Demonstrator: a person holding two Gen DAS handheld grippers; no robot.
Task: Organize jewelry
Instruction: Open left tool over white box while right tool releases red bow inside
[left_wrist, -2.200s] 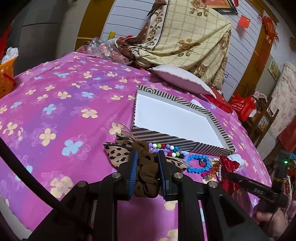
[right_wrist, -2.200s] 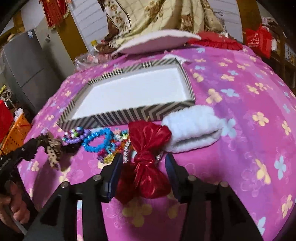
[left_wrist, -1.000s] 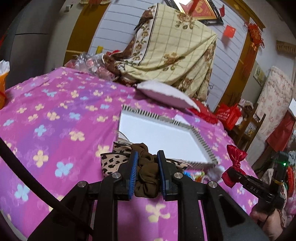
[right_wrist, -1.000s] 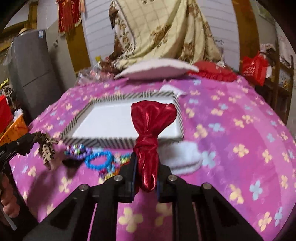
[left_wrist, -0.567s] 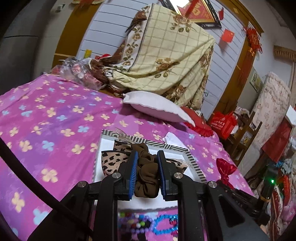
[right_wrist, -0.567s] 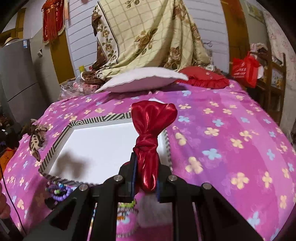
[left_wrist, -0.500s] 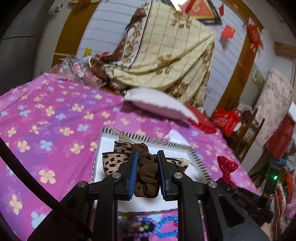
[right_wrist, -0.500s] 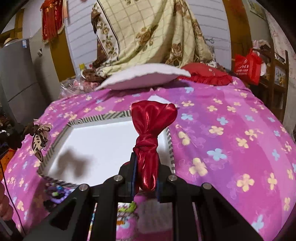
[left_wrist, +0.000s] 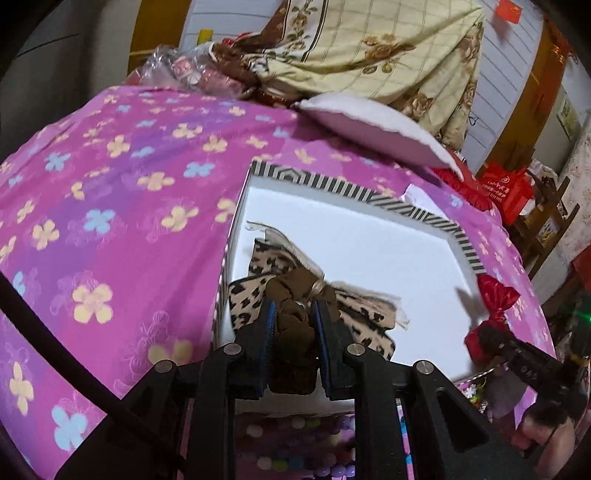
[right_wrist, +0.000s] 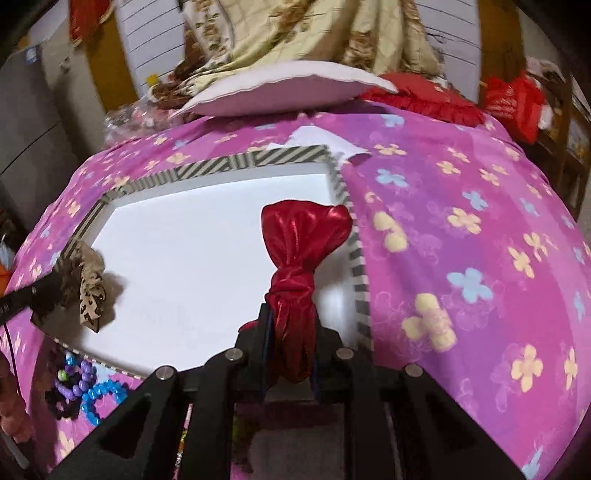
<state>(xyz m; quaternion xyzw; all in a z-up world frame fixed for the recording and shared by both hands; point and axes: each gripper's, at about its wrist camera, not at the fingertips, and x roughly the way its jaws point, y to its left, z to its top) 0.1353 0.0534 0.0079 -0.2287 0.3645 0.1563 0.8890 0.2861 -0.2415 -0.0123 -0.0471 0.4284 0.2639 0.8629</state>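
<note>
My left gripper (left_wrist: 294, 317) is shut on a leopard-print bow with a brown knot (left_wrist: 295, 291) and holds it over the left front part of the striped box (left_wrist: 417, 215) with a white floor. My right gripper (right_wrist: 290, 314) is shut on a shiny red bow (right_wrist: 299, 243) and holds it over the right front part of the same box (right_wrist: 221, 162). The red bow (left_wrist: 493, 295) shows at the right in the left wrist view. The leopard bow (right_wrist: 90, 288) shows at the left in the right wrist view.
Bead bracelets (right_wrist: 79, 384) lie on the pink flowered cloth (right_wrist: 461, 258) in front of the box, also low in the left wrist view (left_wrist: 295, 450). A white pillow (right_wrist: 280, 92) and draped blanket (left_wrist: 369, 48) are behind the box.
Both grippers lifted their bows off the cloth and moved forward and down over the box. Both stay shut on their bows.
</note>
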